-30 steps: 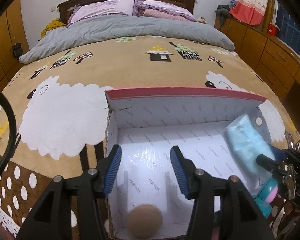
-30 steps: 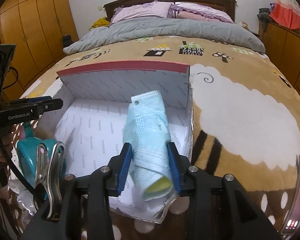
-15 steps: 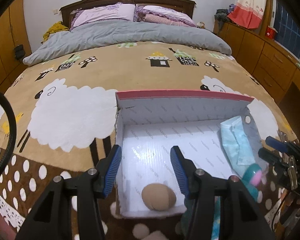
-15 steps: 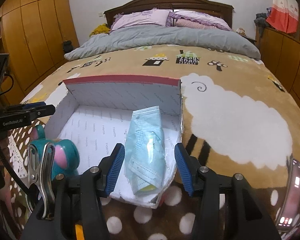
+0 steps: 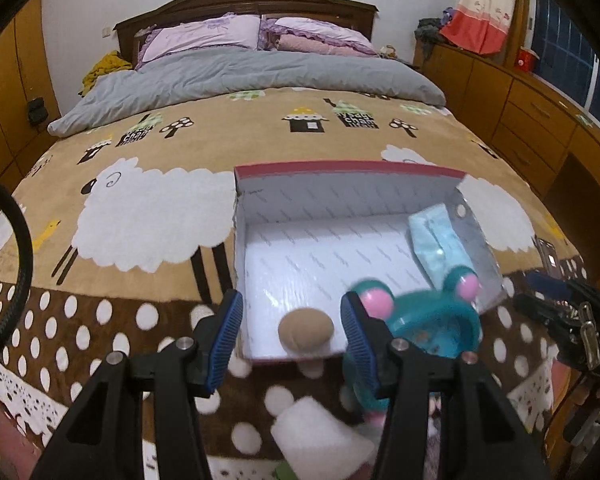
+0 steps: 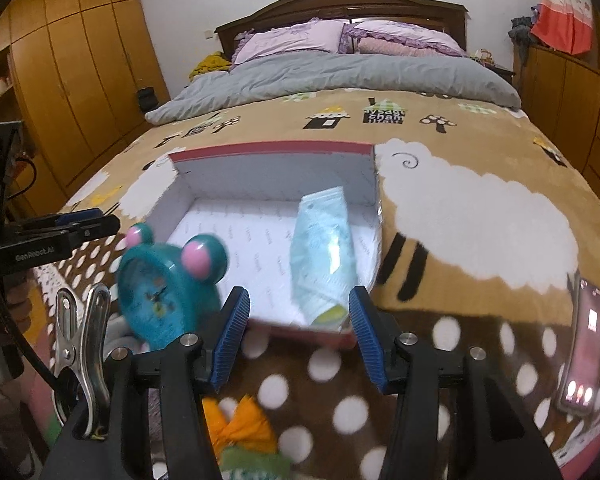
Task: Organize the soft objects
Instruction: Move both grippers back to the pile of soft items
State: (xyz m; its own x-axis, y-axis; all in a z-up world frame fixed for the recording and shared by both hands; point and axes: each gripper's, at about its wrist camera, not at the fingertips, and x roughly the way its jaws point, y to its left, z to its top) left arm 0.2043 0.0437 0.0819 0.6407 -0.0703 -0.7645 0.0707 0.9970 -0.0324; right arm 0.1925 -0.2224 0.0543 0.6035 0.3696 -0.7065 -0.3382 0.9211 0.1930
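An open cardboard box [image 5: 348,168] [image 6: 272,148] with a red rim and white inside lies on the bed. Inside it, a tan soft ball [image 5: 306,328] rests at the near left corner and a light blue mask pack [image 5: 438,244] [image 6: 324,256] lies along the right wall. My left gripper [image 5: 291,320] is open and hovers above the box's near edge, empty. My right gripper [image 6: 298,312] is also open, just short of the box's near right corner. The mask pack lies beyond its pads, untouched.
A teal toy clock [image 5: 432,312] [image 6: 168,280] with pink ears stands at the box's near side, between the grippers. A white foam block [image 5: 320,436] and an orange bow [image 6: 240,428] lie nearer on the blanket. A lit phone [image 6: 586,344] lies at the right. Wooden cupboards flank the bed.
My right gripper let go of the mask pack, which now lies in the box. Both grippers drew back and up from the box. The clock came further into view.
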